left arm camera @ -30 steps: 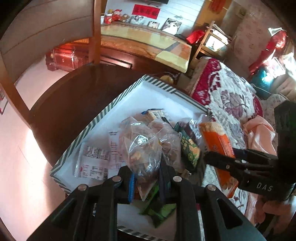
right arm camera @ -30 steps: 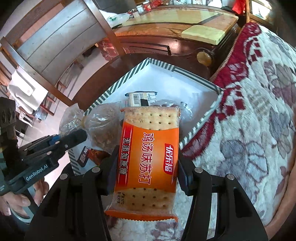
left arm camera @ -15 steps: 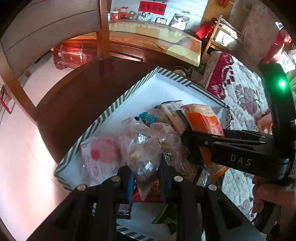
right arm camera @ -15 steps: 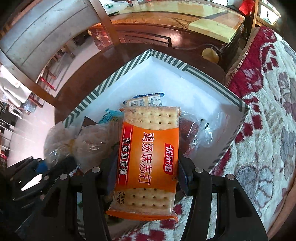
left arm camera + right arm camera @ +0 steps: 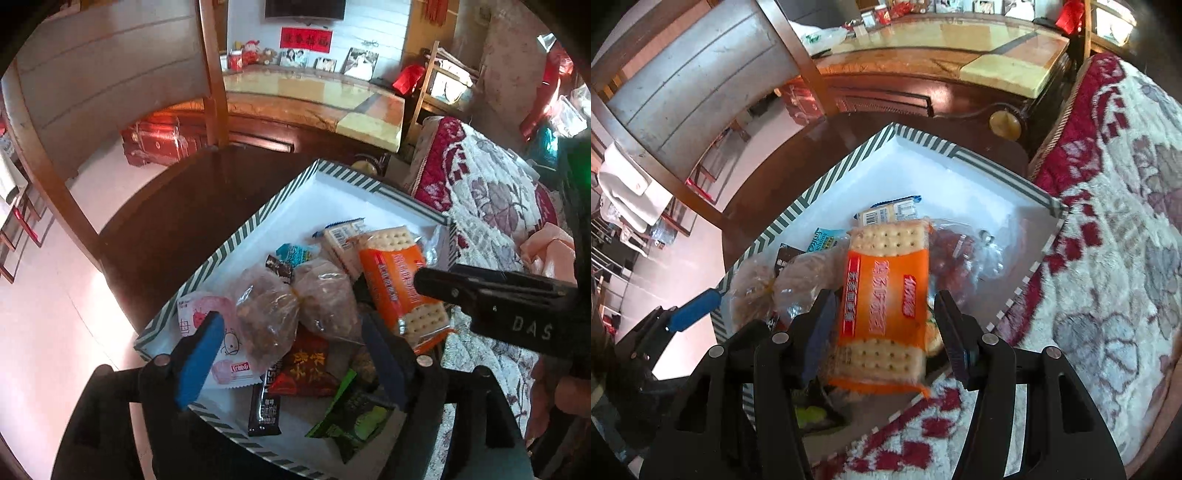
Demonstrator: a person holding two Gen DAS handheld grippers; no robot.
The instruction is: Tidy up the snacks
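The left claw [image 5: 291,354] has just been opening and now stands released above the near end of the striped-rim box [image 5: 236,240], its blue pads clear of the two clear plastic bags of snacks [image 5: 295,306] below it. The right claw [image 5: 886,332] has just been opening slightly; the orange cracker packet [image 5: 886,299] sits tilted and motion-blurred between its fingers, with a gap visible on the right side, so it appears released over the box's near right corner. Beneath the packet, other wrappers are partly hidden: a red bag [image 5: 306,365], a green bag [image 5: 354,417] cut off by the claw body, and a dark bar [image 5: 264,410]. The box rests on a dark wooden bench [image 5: 177,214] just beside a floral quilt [image 5: 1108,258].
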